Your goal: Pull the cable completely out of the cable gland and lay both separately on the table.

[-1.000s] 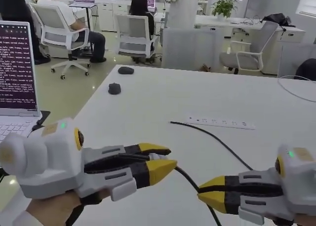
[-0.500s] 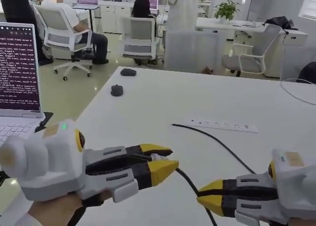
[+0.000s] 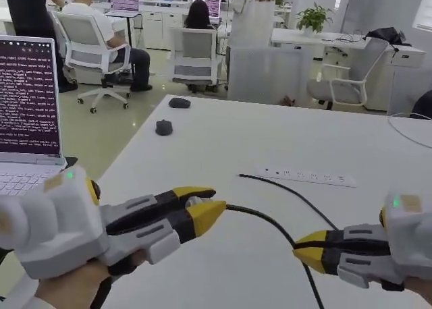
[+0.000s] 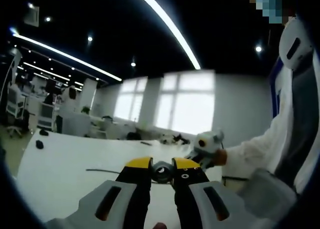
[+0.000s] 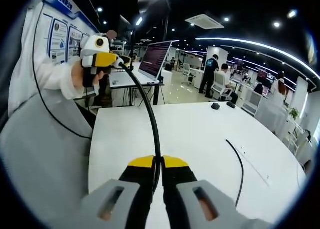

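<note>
My left gripper [image 3: 210, 202] is shut on a small grey cable gland [image 4: 162, 170], which sits between its yellow tips. A black cable [image 3: 263, 218] comes out of those tips and arcs right to my right gripper [image 3: 300, 249], which is shut on it. Past that grip the cable drops toward the table's near edge. Another stretch of the cable [image 3: 290, 194] lies on the white table [image 3: 223, 140]. In the right gripper view the cable [image 5: 150, 114] runs from the jaws of the right gripper [image 5: 156, 161] up to the left gripper [image 5: 102, 59]. The left gripper [image 4: 161, 165] faces the right gripper [image 4: 207, 144].
An open laptop [image 3: 27, 100] stands at the left edge. A white power strip [image 3: 307, 177] lies mid-table. Two dark mice [image 3: 164, 127] [image 3: 179, 102] sit farther back. A thin white cable [image 3: 405, 130] loops at the right. Office chairs and people are beyond the table.
The two grippers have drawn apart, and a longer stretch of black cable now spans between them. The head camera has tilted a little.
</note>
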The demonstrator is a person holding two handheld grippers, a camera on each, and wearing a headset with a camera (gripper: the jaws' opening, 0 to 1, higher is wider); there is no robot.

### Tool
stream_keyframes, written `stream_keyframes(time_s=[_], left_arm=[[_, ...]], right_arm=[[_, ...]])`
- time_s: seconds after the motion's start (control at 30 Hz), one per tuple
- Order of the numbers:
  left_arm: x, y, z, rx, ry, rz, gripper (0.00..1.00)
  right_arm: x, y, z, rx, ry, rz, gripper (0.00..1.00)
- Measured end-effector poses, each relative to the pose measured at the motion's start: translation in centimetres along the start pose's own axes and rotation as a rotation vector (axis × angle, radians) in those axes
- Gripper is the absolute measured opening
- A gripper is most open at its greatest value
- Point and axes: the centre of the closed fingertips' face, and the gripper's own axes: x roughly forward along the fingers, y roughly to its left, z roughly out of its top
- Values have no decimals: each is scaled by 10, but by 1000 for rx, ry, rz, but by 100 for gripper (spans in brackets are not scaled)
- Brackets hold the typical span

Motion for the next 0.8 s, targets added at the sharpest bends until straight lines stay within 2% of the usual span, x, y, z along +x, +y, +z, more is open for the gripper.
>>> stream_keyframes(time_s=[0.1,0.17,0.27,0.37,0.5,0.6,0.73,0.8], left_arm=[[-2,4,0,-5,-2,15,16],[-2,6,-1,-5,5,25,16],[1,8,-9,-19,37,29,16],[4,2,-17,1,78,14,16],[8,-3,-31,33,143,-6,17],[10,-4,-39,55,184,-10,17],[10,-4,-41,46,187,-18,17],[10,-1,-42,39,190,-17,17]], right_arm=[[-4,-18,-5,6,25,-22,2],[-7,-30,-1,16,28,-42,2],[-7,-45,4,3,44,-62,2],[0,-58,9,-2,50,-65,2],[20,-70,15,-6,71,-51,2],[42,-71,15,-3,92,-11,2],[69,-68,3,21,142,43,2],[83,-67,-9,49,171,61,2]])
